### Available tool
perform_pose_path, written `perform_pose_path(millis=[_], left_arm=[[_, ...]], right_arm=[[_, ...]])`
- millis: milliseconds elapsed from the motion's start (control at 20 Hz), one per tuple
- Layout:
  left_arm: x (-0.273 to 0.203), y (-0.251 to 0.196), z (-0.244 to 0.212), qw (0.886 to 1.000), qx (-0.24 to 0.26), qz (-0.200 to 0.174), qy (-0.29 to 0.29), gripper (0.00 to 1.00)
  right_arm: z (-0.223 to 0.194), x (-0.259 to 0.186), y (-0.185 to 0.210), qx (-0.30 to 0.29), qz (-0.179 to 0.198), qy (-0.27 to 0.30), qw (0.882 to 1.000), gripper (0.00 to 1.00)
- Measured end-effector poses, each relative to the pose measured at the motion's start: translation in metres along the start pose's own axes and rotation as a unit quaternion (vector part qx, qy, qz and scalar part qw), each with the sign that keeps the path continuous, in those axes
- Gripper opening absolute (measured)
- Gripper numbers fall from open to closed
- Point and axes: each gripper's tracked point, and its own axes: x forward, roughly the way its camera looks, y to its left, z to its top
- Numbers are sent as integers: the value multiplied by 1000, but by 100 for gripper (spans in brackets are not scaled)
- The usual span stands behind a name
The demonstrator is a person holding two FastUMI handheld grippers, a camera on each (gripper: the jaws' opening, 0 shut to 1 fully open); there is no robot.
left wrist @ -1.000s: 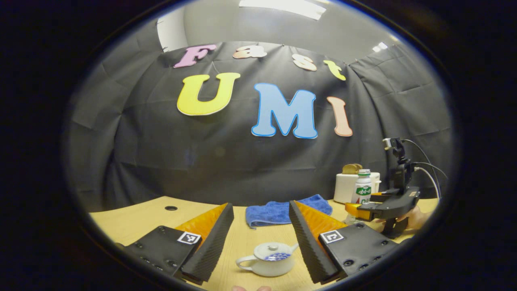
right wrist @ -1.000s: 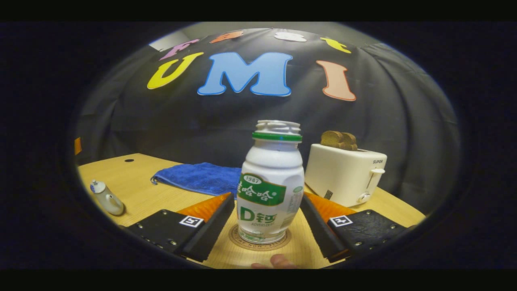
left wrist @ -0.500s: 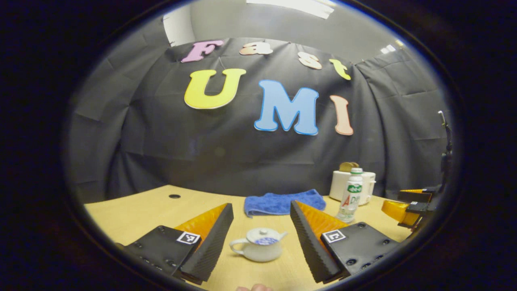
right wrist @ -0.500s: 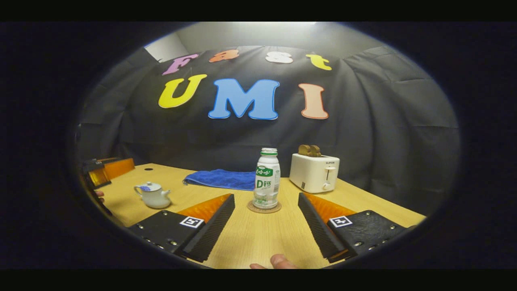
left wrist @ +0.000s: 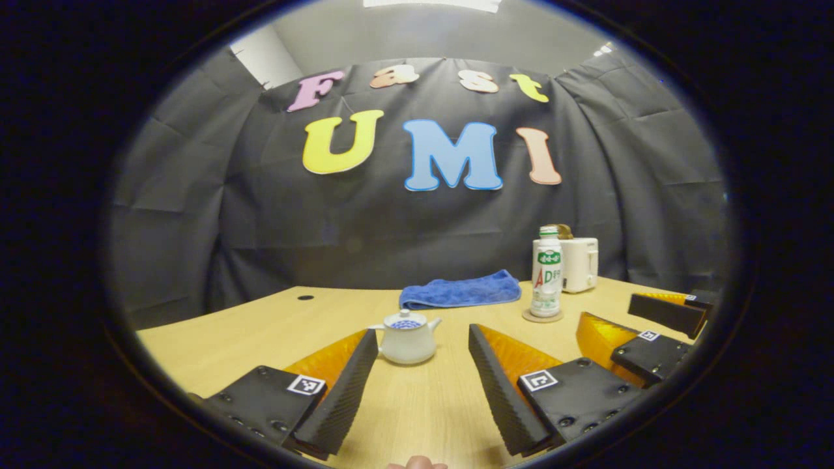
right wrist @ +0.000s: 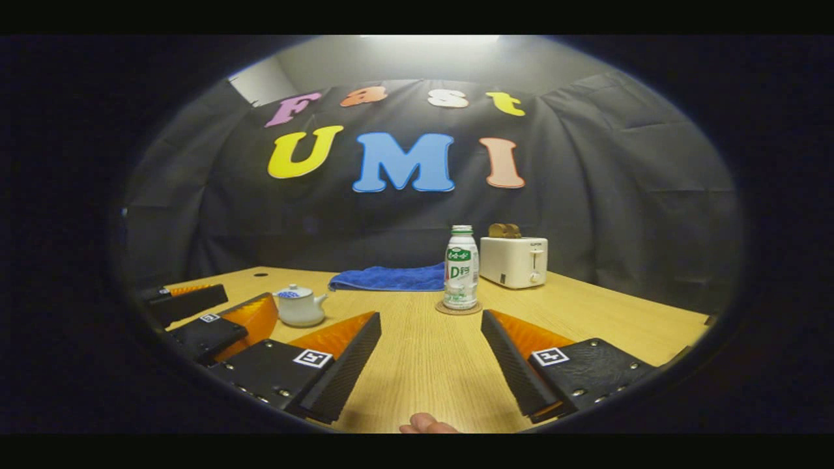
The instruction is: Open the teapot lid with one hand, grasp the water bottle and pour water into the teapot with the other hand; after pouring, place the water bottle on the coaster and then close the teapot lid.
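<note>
Right gripper view: water bottle [right wrist: 461,268] upright on coaster [right wrist: 459,309], teapot [right wrist: 299,305] lidded to its left on table [right wrist: 586,312]. Right gripper [right wrist: 430,358] fingers spread, empty. Left gripper view: left gripper [left wrist: 422,371] fingers apart, teapot beyond.

Both gripper views look low across the table [left wrist: 260,326], sharing the teapot [left wrist: 407,337] and bottle [right wrist: 460,268] toward twelve o'clock.
</note>
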Motion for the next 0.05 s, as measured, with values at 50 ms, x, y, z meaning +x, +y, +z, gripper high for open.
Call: perform_pose_path(millis=[50], left_arm=[[-4, 1, 3, 1000, -3, -4, 0, 87]], right_arm=[[2, -7, 4, 1, 14, -1, 1000, 98]])
